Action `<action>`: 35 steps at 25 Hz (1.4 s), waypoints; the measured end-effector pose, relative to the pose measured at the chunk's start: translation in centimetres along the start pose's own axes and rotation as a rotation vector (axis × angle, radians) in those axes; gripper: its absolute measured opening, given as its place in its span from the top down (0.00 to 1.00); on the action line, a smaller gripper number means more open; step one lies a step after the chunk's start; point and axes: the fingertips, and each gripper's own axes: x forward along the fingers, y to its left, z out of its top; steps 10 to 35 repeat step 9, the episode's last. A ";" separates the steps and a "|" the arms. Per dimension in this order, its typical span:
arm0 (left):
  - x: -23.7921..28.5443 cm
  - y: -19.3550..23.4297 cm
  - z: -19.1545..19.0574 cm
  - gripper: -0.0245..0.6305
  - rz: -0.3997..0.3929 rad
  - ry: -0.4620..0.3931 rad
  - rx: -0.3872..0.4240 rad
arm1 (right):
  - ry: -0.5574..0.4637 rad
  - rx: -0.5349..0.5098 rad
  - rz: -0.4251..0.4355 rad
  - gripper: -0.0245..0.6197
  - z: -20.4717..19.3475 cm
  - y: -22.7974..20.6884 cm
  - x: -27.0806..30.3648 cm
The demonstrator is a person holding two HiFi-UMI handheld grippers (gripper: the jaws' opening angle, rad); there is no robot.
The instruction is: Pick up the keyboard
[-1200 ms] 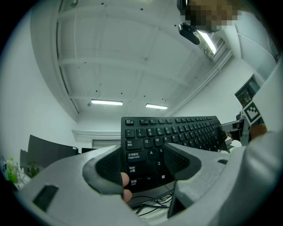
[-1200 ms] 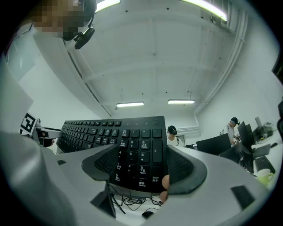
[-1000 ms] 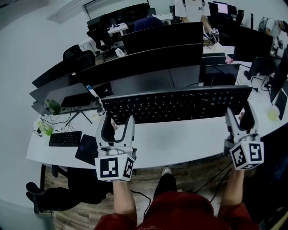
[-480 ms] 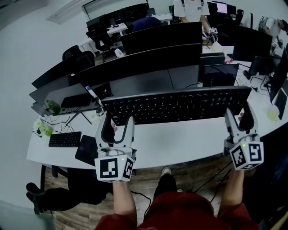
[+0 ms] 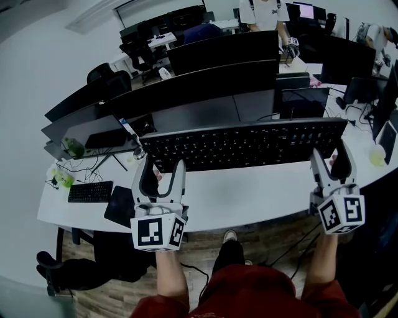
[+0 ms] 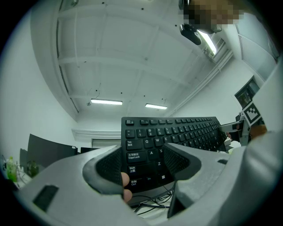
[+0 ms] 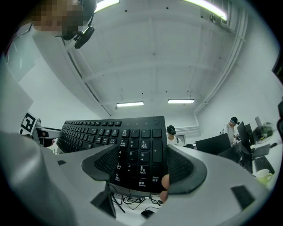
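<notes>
A long black keyboard [image 5: 242, 146] hangs in the air above the white desk [image 5: 249, 199], keys tilted toward me. My left gripper [image 5: 161, 168] is shut on its left end, and my right gripper [image 5: 333, 160] is shut on its right end by the number pad. The left gripper view shows the keyboard [image 6: 177, 132] standing between the jaws of the left gripper [image 6: 143, 163], Shift and Caps Lock keys nearest. In the right gripper view the number-pad end of the keyboard [image 7: 132, 141] fills the gap of the right gripper [image 7: 143, 165]. A person's fingertips show beside a pad in each gripper view.
Rows of dark monitors [image 5: 205, 81] stand behind the raised keyboard. A second small keyboard [image 5: 90, 191] and a dark pad [image 5: 121, 205] lie at the desk's left, near green bottles [image 5: 62, 179]. A pale cup [image 5: 377, 156] sits at the right. A person [image 5: 267, 12] stands far back.
</notes>
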 end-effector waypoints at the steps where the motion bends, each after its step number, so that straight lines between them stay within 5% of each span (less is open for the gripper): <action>1: 0.0 0.0 0.1 0.50 0.000 0.000 0.000 | 0.002 0.000 -0.001 0.43 0.0 -0.1 -0.1; 35: -0.2 -0.1 0.3 0.50 0.002 0.006 -0.002 | 0.005 -0.001 -0.003 0.43 0.2 -0.1 -0.3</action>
